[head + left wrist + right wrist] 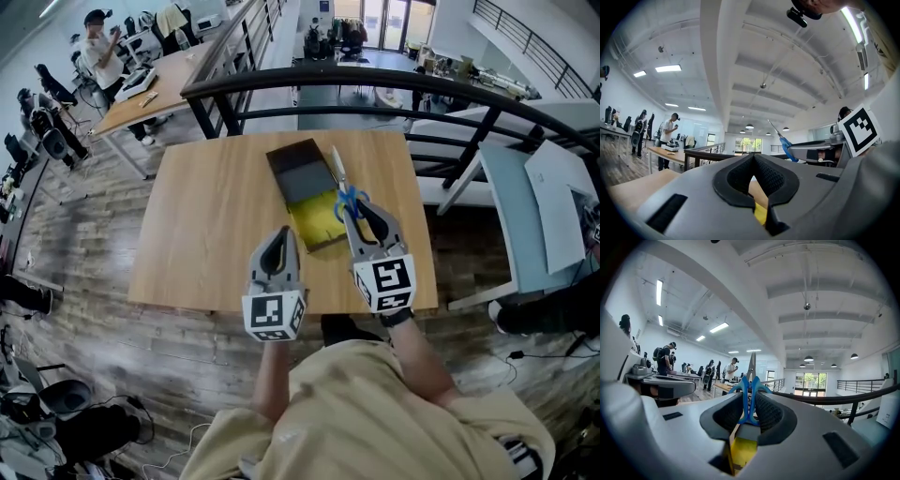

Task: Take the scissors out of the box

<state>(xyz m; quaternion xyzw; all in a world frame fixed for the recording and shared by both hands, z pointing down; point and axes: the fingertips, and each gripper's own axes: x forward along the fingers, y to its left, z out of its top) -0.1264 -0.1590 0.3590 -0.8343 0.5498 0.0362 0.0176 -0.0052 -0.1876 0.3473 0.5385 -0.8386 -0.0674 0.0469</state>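
- The right gripper (750, 405) is clamped on the blue handle loops of the scissors (750, 380). Its jaws are part-way closed, because the loops fill the gap between the pads
- It holds them by the handles with the closed blades pointing away from the person, so the sharp end leads outward and the grip sits on the thickest part
- In the head view the scissors (343, 186) lie along the right edge of the box (317, 221). The left gripper view shows them up in the air, so they look clear of the box
- The left gripper (753, 161) has its jaws together on nothing, with only a strip of yellow box below them
- It hangs just beside the near left corner of the box, probably ready to steady it, though whether they touch is unclear
- The box stands open on the wooden table (206, 216) with its dark lid (298, 167) folded away from the person, giving access from the near side
- A dark railing (375, 84) runs behind the table
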